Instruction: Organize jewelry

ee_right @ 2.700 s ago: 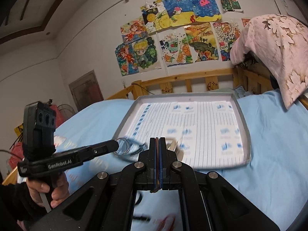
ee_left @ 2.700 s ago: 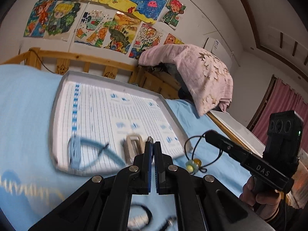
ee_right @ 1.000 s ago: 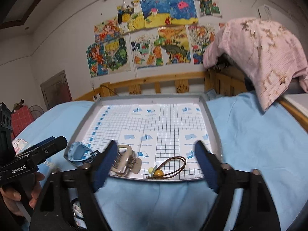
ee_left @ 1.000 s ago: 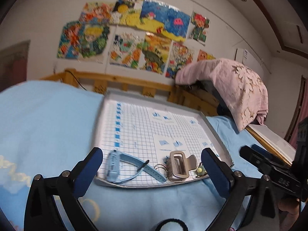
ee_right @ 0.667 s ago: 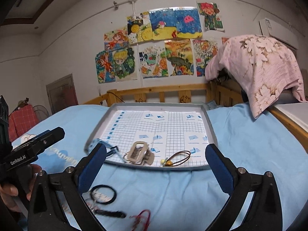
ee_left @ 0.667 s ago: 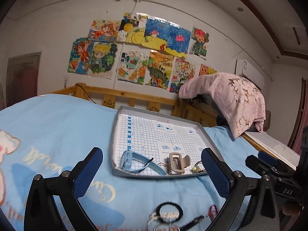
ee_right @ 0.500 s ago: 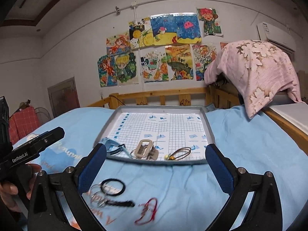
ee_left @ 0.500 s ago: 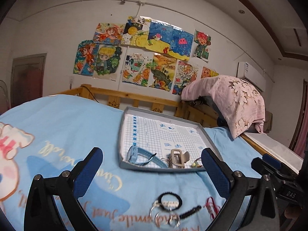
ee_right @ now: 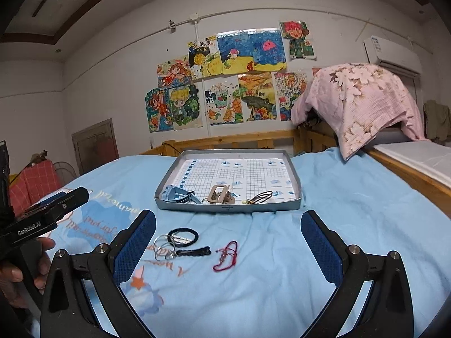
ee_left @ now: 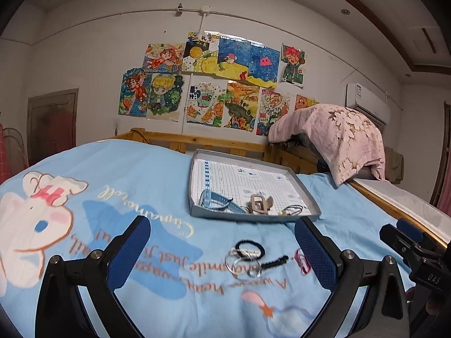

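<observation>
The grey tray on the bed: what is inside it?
Inside the grey tray: a blue watch, a beige hair claw, a dark beaded cord, on grid-printed paper. Nothing seems hidden.

A pink floral cloth (ee_right: 358,104) drapes over a hidden shape beyond the bed. The person's hand (ee_right: 17,273) is cut off by the frame's left edge. The small bead (ee_right: 244,202) beside the tray's black cord (ee_right: 262,196) is too tiny to identify.

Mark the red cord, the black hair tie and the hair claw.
red cord (ee_right: 225,256): right wrist view, middle of its loop
black hair tie (ee_right: 183,237): right wrist view, on its band
hair claw (ee_right: 219,194): right wrist view, its top frame
</observation>
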`<state>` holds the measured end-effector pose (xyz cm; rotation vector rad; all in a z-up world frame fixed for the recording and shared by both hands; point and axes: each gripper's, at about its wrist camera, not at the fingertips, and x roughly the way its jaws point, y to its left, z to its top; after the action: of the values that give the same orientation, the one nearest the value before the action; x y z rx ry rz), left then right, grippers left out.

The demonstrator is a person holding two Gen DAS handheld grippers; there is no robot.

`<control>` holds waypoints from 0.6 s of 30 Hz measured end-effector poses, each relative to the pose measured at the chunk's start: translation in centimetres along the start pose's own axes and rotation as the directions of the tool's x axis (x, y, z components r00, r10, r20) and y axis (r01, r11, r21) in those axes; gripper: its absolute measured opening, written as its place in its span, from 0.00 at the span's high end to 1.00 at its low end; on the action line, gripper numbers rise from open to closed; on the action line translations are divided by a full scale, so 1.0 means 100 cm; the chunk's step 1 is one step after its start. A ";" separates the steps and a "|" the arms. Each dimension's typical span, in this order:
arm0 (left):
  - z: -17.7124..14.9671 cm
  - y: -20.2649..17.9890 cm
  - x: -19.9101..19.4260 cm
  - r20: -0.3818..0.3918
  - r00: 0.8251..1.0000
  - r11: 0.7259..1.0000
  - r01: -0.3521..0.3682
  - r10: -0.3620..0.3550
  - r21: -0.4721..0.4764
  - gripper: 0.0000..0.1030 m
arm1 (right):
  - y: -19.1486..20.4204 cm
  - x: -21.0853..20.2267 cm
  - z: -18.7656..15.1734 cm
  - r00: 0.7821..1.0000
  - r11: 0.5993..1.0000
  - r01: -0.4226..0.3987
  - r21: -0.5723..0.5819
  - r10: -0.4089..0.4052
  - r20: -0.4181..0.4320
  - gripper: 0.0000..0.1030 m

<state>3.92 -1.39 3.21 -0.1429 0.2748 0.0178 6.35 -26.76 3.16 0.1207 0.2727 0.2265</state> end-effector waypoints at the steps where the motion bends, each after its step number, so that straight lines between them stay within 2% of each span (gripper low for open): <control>1: -0.002 -0.001 -0.003 0.001 1.000 1.000 -0.002 0.002 0.004 0.00 | 0.001 -0.004 -0.002 1.000 1.000 0.004 -0.007 -0.004 0.005 0.02; 8: -0.017 -0.003 -0.018 -0.001 1.000 1.000 -0.017 0.017 0.016 0.00 | 0.008 -0.019 -0.014 1.000 0.999 0.021 -0.041 -0.021 0.009 0.02; 18: -0.028 -0.001 -0.018 -0.031 0.999 0.999 -0.031 0.031 0.007 0.00 | 0.004 -0.013 -0.025 0.999 1.000 0.011 -0.025 -0.012 -0.032 0.02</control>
<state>1.46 -1.85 1.01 -0.1325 0.3084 0.0457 4.33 -26.50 1.19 0.0911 0.3025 0.2202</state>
